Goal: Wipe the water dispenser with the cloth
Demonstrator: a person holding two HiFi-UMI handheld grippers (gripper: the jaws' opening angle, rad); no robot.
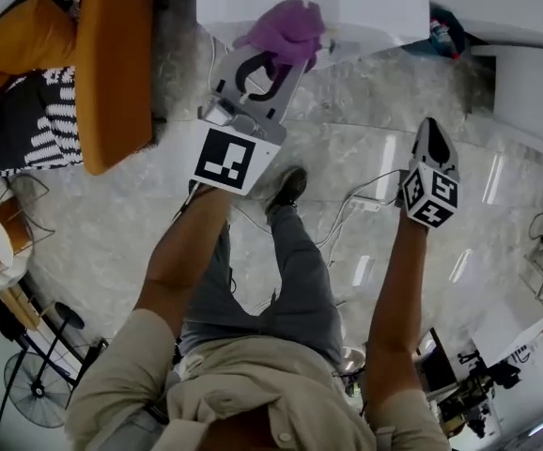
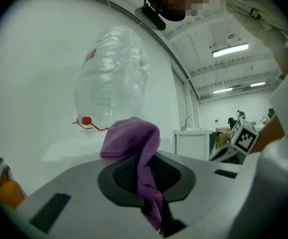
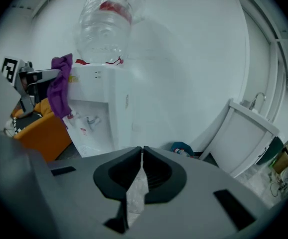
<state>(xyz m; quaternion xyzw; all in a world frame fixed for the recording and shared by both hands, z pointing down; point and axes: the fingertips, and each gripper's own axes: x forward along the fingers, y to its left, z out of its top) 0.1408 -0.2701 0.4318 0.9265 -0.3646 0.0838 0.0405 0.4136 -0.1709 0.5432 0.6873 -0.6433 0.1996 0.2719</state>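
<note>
My left gripper (image 1: 273,56) is clamped on the purple cloth (image 2: 132,136). In the left gripper view the fabric runs down between the two pads and bunches up over their tips. I hold it raised against the upper part of the water dispenser (image 3: 102,111), at the corner just below the clear upturned bottle (image 3: 104,26) that sits on top. From the right gripper view the cloth hangs over the dispenser's upper left edge (I cannot tell whether it actually presses on the plastic). The two small taps (image 3: 86,119) lie lower on the white front, apart from the cloth.

My right gripper (image 1: 431,132) is lower and off to the right, well clear of the dispenser. Its jaws are drawn together with only a thin slit between them and nothing in it; through the slit I see pale marbled floor (image 1: 365,130). An orange sofa (image 1: 114,64) stands to the left of the dispenser, and a white cabinet (image 3: 246,133) to its right.
</note>
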